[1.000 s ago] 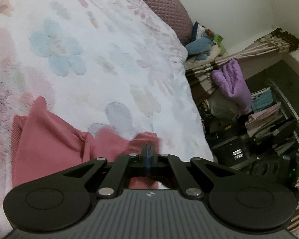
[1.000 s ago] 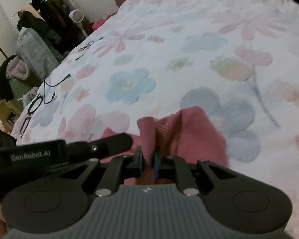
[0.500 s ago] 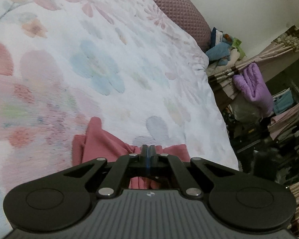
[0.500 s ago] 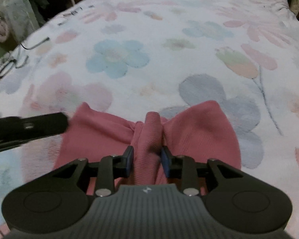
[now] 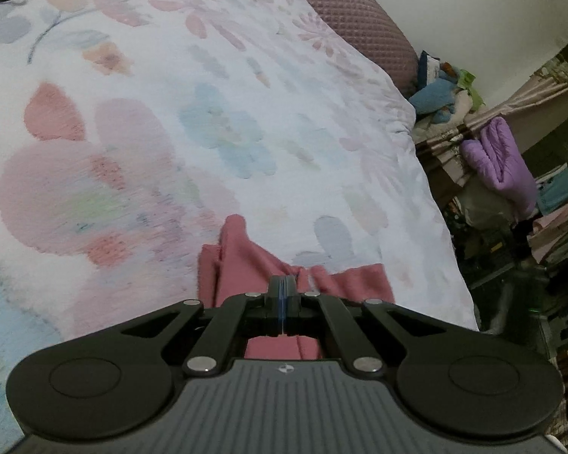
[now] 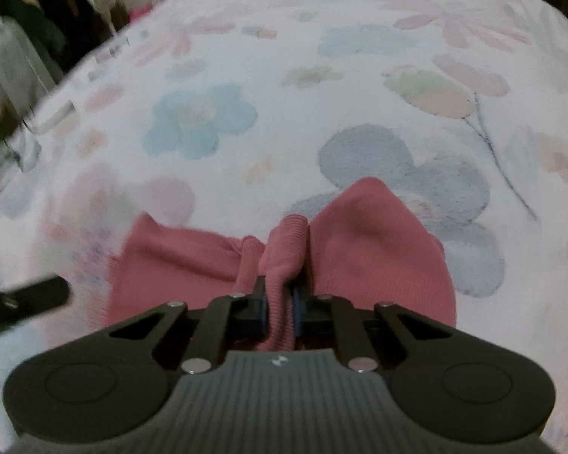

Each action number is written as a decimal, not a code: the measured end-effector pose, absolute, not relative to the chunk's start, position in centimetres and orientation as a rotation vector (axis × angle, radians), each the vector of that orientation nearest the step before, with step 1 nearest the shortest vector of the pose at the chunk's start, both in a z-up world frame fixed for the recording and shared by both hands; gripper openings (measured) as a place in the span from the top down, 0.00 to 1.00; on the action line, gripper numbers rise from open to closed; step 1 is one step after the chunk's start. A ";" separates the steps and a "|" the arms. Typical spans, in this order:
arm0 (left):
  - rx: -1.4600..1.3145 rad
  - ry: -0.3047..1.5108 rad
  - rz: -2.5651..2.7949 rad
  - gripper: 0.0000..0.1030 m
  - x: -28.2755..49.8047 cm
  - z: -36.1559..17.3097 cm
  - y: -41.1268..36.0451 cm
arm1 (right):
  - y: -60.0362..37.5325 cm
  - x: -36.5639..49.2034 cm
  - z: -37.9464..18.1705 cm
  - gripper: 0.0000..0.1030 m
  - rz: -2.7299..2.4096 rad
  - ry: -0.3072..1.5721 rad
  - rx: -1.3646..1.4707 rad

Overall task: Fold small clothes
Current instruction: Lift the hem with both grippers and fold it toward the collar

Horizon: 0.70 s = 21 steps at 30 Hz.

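Pink ribbed-knit garment [image 6: 378, 249] lies bunched on the floral bedspread [image 5: 227, 132], near the bed's front edge, directly under both grippers.

Changes over the last second:
- Right gripper [image 6: 280, 306]: jaws stood wider half a second ago, with a ribbed fold loose between them. They are closing now, and the blue pads press on that same upright fold of knit. Reads as a re-grip lower on the band.
- The view from the right wrist has dropped closer to the cloth; the garment fills more of the lower frame than a second ago.
- Left gripper [image 5: 282, 295]: pads fully together throughout, clenched on a thin pinch of the pink fabric, which fans out on both sides of the tips. Its view has swung across the bed, and more of the spread shows to the left than before.
- The left tool's dark finger [image 6: 22, 302] sits at the left edge of the right wrist view, apart from the right jaws.

Meaning for the task, as a judgement: both ends now look held, so the piece seems ready to be lifted, spread or doubled over. No clean fold shows yet; the cloth is still crumpled.

Containers: none on the bed. Clutter beside the bed is too blurred to sort.
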<state>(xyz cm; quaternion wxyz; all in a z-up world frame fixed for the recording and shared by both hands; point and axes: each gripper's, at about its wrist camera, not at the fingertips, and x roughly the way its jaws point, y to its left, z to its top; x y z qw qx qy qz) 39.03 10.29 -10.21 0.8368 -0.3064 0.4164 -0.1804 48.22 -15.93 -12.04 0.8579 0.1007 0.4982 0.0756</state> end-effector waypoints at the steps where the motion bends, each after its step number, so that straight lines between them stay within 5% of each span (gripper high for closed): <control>1: -0.644 0.881 -0.378 1.00 38.9 -10.2 10.3 | -16.1 47.7 -11.4 0.93 0.170 1.031 0.236; 11: -0.611 0.877 -0.328 1.00 37.6 -9.8 11.6 | -11.7 46.7 -6.1 0.94 0.356 0.954 0.347; 21: -0.626 0.920 -0.300 1.00 37.2 -11.0 13.1 | -6.3 49.8 -12.6 0.89 0.375 1.095 0.282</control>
